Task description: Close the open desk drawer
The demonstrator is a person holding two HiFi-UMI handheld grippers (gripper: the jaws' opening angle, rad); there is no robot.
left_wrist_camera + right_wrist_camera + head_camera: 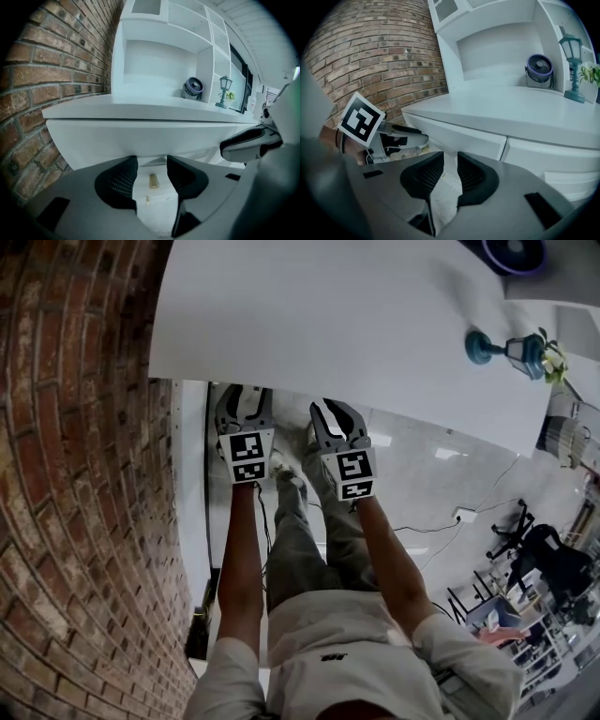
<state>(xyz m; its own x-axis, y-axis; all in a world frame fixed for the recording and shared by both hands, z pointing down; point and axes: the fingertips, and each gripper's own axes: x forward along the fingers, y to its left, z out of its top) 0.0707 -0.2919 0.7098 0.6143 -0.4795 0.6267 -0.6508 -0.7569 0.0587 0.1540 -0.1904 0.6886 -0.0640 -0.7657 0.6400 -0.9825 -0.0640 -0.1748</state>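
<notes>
Two grey two-jaw grippers (left gripper [152, 165], right gripper [450, 161]); one white desk [328, 315]; two flat white drawer fronts [454, 136] [553, 157]; one round purple-rimmed fan [540, 70]; one teal lantern lamp [573, 61]; one small green plant [591, 72].

This is looking like a study corner set up inside a larger office or lab. A white worktop [356, 324] is standing against a brick wall [75, 474], with an open shelf unit [159, 61] rising over it. A small fan [539, 70] and a lantern-shaped lamp [573, 65] are sitting on it. Across the glossy pale floor [422, 484], a power strip [464, 515] is lying on its cable and a black office chair [553, 563] is standing among racks.
</notes>
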